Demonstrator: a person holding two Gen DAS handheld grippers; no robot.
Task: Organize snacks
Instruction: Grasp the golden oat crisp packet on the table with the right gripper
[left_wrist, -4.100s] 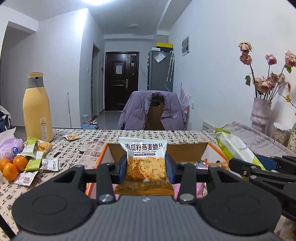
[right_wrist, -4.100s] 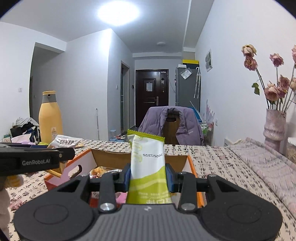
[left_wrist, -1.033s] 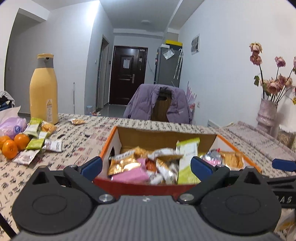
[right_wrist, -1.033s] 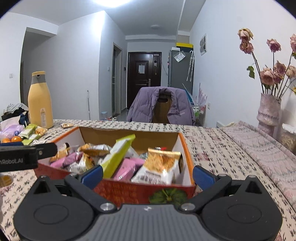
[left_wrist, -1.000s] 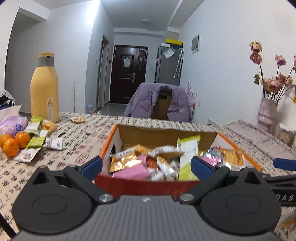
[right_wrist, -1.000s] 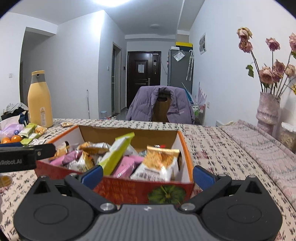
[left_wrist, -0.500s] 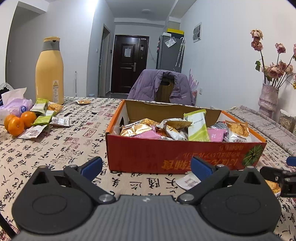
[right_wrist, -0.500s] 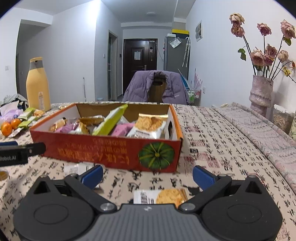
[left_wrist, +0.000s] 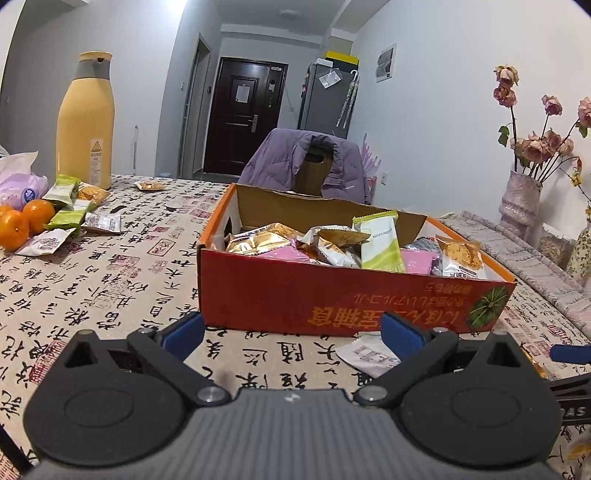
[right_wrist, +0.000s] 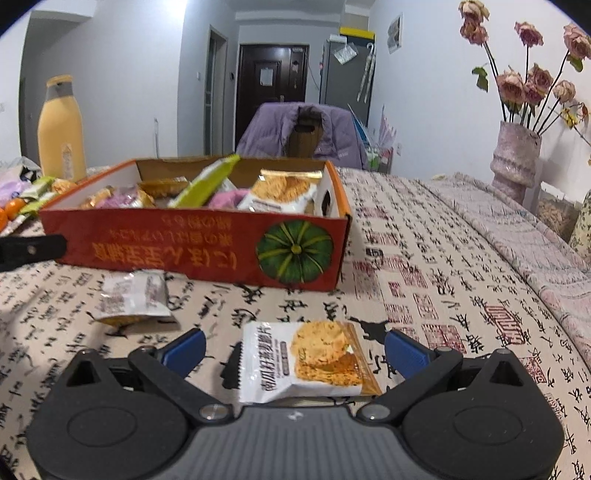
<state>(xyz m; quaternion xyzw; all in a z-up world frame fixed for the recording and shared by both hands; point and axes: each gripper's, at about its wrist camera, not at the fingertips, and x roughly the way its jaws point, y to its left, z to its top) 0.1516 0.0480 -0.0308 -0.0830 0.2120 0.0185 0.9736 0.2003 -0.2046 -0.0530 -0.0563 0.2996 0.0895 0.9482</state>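
The right gripper (right_wrist: 293, 347) is spread wide and low over the tablecloth (right_wrist: 443, 280), with a cracker packet (right_wrist: 306, 360) lying flat between its blue fingers (right_wrist: 404, 350), touching neither. The left gripper (left_wrist: 291, 330) is equally wide and empty, facing the red snack box (left_wrist: 332, 299); a white packet (left_wrist: 367, 356) lies by its right finger.

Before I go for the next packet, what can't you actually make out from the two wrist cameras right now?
- Left wrist: white packet near the box is partly covered by the left gripper.
- Left wrist: right gripper is cut off by the frame edge.
- Right wrist: crisp packet, near edge hidden under the right gripper.
- Both views: lower snacks buried in the box.
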